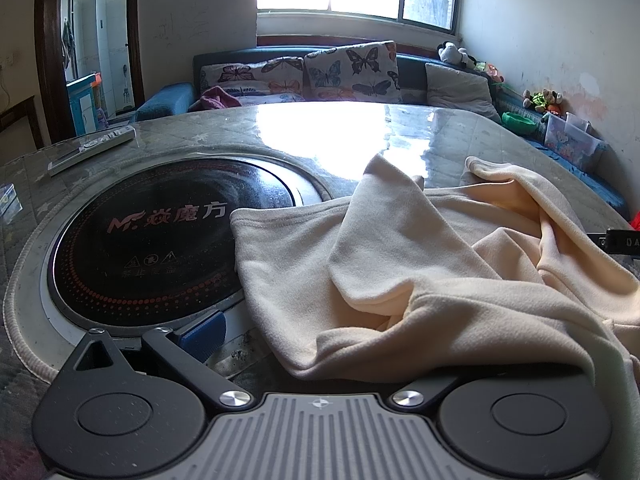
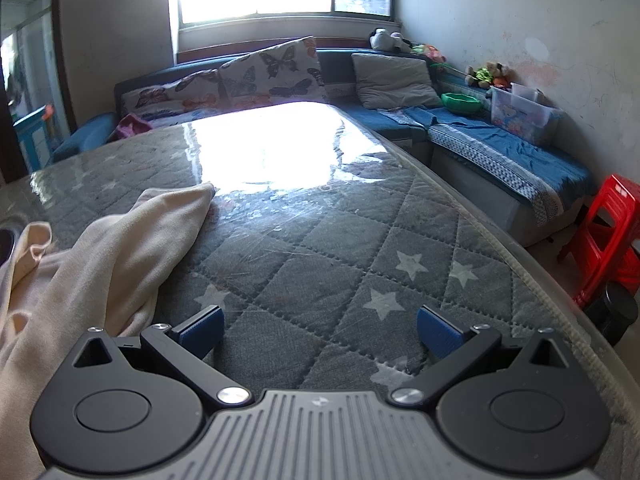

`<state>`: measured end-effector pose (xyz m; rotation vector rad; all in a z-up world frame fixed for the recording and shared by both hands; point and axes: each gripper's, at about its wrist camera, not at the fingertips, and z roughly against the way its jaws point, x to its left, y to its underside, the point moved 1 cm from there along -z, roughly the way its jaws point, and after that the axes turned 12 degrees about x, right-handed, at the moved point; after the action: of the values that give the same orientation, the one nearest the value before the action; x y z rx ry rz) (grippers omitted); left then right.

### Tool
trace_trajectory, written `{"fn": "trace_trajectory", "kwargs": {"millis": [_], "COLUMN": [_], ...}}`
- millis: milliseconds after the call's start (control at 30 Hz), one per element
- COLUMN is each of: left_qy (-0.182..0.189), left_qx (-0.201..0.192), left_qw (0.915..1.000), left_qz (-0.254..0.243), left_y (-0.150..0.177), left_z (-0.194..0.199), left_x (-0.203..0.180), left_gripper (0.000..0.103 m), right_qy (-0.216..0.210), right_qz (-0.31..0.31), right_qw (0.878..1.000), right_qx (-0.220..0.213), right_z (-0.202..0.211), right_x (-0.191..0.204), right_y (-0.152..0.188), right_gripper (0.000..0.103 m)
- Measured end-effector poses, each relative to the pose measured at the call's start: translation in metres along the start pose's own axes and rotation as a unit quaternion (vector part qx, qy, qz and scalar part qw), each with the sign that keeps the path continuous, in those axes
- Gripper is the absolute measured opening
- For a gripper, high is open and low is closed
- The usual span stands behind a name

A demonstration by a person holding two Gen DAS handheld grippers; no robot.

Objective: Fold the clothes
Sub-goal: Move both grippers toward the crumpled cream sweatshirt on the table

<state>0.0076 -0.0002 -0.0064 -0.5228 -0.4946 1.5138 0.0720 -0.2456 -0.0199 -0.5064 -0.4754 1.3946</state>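
A cream fleece garment [image 1: 400, 264] lies crumpled on the quilted, plastic-covered table [image 1: 360, 140]. Its hem reaches over the edge of the black cooktop. My left gripper [image 1: 320, 340] is open wide at the garment's near edge. Its left blue pad [image 1: 202, 334] is bare, and a fold of cloth drapes over the right finger and hides it. In the right wrist view the garment [image 2: 120, 248] sits to the left. My right gripper [image 2: 320, 330] stands open over the bare star-patterned cover [image 2: 340, 248], nothing between its blue pads [image 2: 438, 330].
A round black induction cooktop [image 1: 152, 240] is set into the table, with a remote control [image 1: 92, 150] beyond it. A blue corner sofa [image 2: 500, 140] with butterfly cushions [image 1: 348, 68] wraps the far side. A red plastic stool [image 2: 608, 240] stands past the table's right edge.
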Motion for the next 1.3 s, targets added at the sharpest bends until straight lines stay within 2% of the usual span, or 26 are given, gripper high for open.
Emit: {"fn": "trace_trajectory", "kwargs": {"millis": [200, 267, 367, 567, 1000, 1300], "left_qy": [-0.023, -0.031, -0.050, -0.069, -0.082, -0.073], "left_qx": [0.027, 0.040, 0.027, 0.028, 0.021, 0.008], "left_qw": [0.9993, 0.9986, 0.9983, 0.9969, 0.9951, 0.9957], "left_qz": [0.011, 0.015, 0.012, 0.022, 0.052, 0.057], "left_y": [-0.003, -0.008, 0.005, 0.020, 0.044, 0.061], "left_z": [0.001, -0.002, 0.006, 0.038, 0.080, 0.102], "left_x": [-0.001, -0.002, 0.002, 0.019, 0.017, 0.006], "left_gripper": [0.103, 0.103, 0.103, 0.103, 0.103, 0.103], "right_qy": [-0.012, -0.021, -0.024, -0.043, -0.097, -0.114], "right_qz": [0.012, 0.016, 0.029, 0.040, 0.088, 0.124], "right_qw": [1.000, 1.000, 0.999, 0.998, 0.991, 0.985], "right_qx": [0.007, -0.011, -0.022, -0.025, -0.035, -0.042], "right_z": [0.005, 0.013, 0.035, 0.058, 0.104, 0.124], "right_x": [-0.036, -0.043, -0.040, -0.037, -0.032, -0.022], "right_y": [0.002, 0.012, 0.026, 0.039, 0.082, 0.115], "right_gripper": [0.103, 0.103, 0.103, 0.103, 0.103, 0.103]}}
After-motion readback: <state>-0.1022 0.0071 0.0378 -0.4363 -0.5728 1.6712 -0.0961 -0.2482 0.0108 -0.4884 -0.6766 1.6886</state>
